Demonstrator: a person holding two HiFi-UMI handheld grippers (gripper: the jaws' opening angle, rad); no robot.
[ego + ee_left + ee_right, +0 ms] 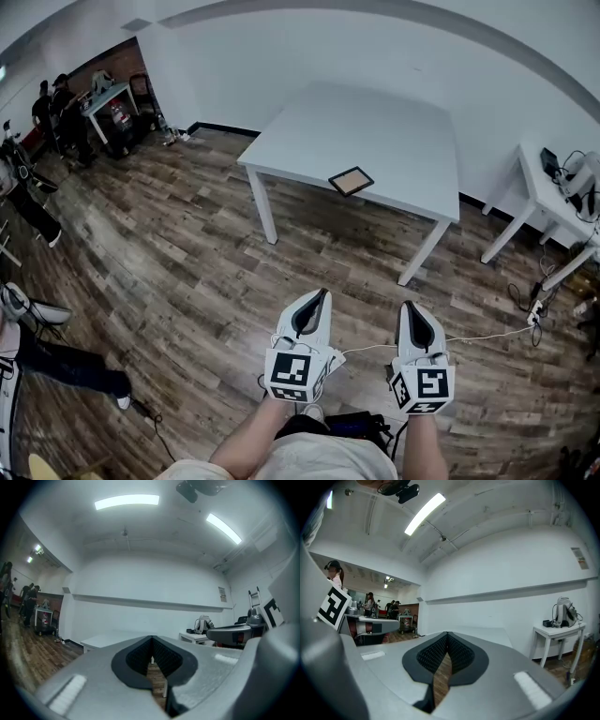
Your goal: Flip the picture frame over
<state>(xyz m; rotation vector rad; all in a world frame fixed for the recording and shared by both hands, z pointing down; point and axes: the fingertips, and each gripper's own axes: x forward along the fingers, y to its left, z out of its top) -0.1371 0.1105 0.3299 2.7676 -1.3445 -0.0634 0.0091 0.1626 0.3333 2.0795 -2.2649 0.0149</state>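
Note:
A small picture frame [351, 180] with a dark border and brown face lies flat on the white table [375, 122], close to its front edge. Both grippers hang over the wooden floor, well short of the table. My left gripper [321, 293] is shut with nothing in it, and its jaws meet at the tip in the left gripper view [151, 638]. My right gripper [410, 306] is shut and empty too, its jaws closed together in the right gripper view [447, 633]. The frame does not show in either gripper view, only the table [105, 641] [487, 632].
A small white side table [548, 202] with equipment stands at the right, with cables [527, 305] on the floor beside it. People stand around a cart [105, 101] at the far left. Another person's legs [66, 364] reach in at the left edge.

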